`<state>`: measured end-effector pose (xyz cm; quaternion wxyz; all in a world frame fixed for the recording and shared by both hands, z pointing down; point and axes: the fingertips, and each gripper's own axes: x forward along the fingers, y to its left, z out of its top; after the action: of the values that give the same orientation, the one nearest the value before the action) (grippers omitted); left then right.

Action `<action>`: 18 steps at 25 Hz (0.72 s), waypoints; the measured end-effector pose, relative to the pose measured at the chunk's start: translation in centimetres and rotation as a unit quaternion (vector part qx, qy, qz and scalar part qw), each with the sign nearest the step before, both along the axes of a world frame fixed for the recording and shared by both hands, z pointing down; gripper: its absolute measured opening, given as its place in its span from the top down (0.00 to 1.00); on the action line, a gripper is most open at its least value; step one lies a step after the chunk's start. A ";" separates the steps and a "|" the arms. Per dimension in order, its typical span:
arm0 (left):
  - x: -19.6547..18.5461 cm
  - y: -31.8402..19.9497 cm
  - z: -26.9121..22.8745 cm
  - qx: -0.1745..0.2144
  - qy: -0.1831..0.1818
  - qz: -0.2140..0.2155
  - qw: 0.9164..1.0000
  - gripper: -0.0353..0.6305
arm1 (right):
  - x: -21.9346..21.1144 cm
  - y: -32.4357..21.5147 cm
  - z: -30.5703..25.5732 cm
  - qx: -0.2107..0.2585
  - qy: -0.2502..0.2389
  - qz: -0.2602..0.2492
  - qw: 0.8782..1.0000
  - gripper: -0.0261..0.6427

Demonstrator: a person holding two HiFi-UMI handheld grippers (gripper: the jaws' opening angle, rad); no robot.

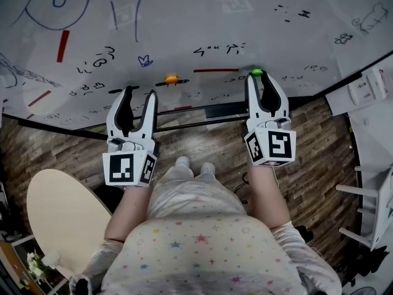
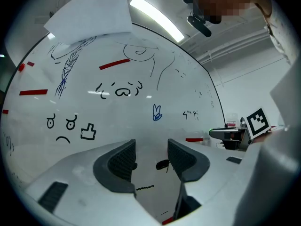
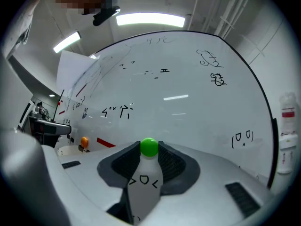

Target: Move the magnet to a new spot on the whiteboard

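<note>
A small round green magnet point(image 1: 256, 72) sits on the whiteboard point(image 1: 184, 17), low and to the right. My right gripper point(image 1: 257, 77) is shut on it, and in the right gripper view the green magnet point(image 3: 149, 146) touches both pads at the tips of the right gripper point(image 3: 149, 150). An orange magnet point(image 1: 171, 78) sticks to the board between the two grippers; in the right gripper view the orange magnet point(image 3: 84, 141) lies at the far left. My left gripper point(image 1: 140, 92) is open close to the board, and the left gripper point(image 2: 151, 150) has only board scribbles between its pads.
The board carries pen doodles and red strips point(image 1: 62, 45). A paper sheet point(image 2: 89, 18) hangs at its upper left. A dark tray rail point(image 1: 224, 109) runs under the board. A round beige table point(image 1: 61, 214) stands at my left, white furniture point(image 1: 374, 214) at my right.
</note>
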<state>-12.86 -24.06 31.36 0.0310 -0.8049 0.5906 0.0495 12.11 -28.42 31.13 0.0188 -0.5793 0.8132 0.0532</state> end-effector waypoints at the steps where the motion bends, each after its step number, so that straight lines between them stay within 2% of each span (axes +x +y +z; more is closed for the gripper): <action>1: 0.0 0.1 0.0 0.000 -0.001 0.001 1.000 0.66 | 0.1 0.1 -0.1 0.000 0.000 0.001 1.000 0.78; 18: 0.4 0.4 0.3 -0.005 0.001 0.003 1.000 0.66 | 0.8 1.8 -0.1 -0.007 0.007 -0.006 1.000 0.78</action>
<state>-12.45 -23.66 31.67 0.0261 -0.8068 0.5883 0.0479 12.90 -26.60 30.99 0.0098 -0.5739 0.8172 0.0514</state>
